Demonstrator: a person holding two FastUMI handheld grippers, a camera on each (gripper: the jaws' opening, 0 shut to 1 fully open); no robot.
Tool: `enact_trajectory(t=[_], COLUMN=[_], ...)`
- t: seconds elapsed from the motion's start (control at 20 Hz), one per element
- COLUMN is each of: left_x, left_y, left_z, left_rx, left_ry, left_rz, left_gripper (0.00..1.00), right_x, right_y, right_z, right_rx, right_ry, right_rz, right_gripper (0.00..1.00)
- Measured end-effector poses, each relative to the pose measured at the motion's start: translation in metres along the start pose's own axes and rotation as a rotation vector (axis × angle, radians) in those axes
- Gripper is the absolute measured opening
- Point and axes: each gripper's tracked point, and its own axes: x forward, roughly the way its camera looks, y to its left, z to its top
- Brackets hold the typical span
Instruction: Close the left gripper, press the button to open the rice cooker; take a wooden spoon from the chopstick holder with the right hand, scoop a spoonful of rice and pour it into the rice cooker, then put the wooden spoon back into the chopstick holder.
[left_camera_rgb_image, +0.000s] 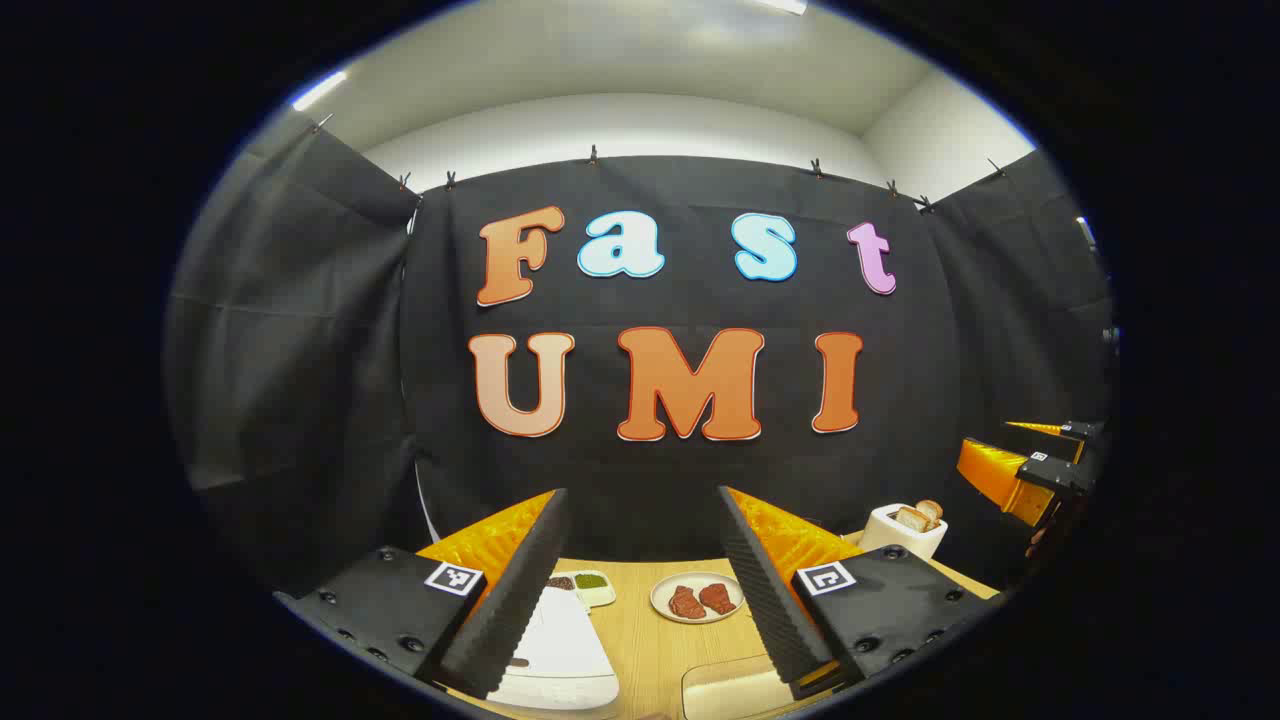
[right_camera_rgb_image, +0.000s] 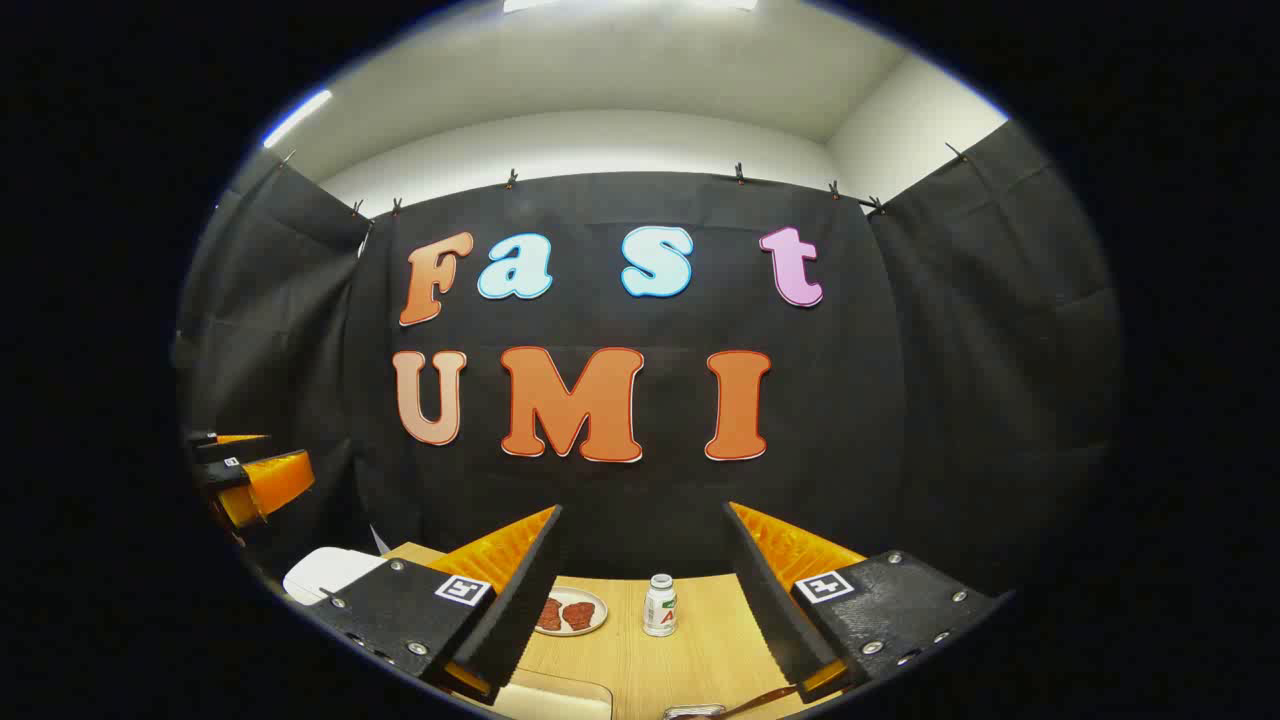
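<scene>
I see my left gripper (left_camera_rgb_image: 640, 590) and right gripper (right_camera_rgb_image: 640, 600) built alike: orange ribbed fingers (left_camera_rgb_image: 500, 535) lined with black toothed pads (left_camera_rgb_image: 515, 600), on black screwed plates carrying small square black-and-white markers (left_camera_rgb_image: 454, 577).

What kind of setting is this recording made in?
Most likely a staged recording booth dressed as a kitchen counter. Black cloth is clipped up as walls around a wooden table, which carries props: a plate of meat, a toaster with bread and a small bottle.
</scene>
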Motion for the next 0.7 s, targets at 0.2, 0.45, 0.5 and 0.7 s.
enact_trajectory(t=[0.2, 0.45, 0.5, 0.7], left_x=[0.002, -0.001, -0.002, -0.005], left_y=[0.003, -0.002, -0.003, -0.006], left_z=[-0.007, -0.006, -0.005, -0.004], left_rx=[0.017, 0.055, 0.067, 0.095], left_ry=[0.01, -0.003, -0.007, -0.02], left_rz=[0.013, 0.011, 0.01, 0.011], left_gripper=[0.98, 0.99, 0.98, 1.0], right_x=[0.003, 0.001, 0.002, 0.002], right_y=[-0.001, 0.004, 0.006, 0.007], right_z=[0.004, 0.006, 0.007, 0.008], right_rx=[-0.004, -0.015, -0.017, -0.016], right_ry=[-0.013, -0.009, -0.01, -0.016], right_rz=[-0.005, 0.005, 0.008, 0.012], right_gripper=[0.95, 0.95, 0.95, 0.95])
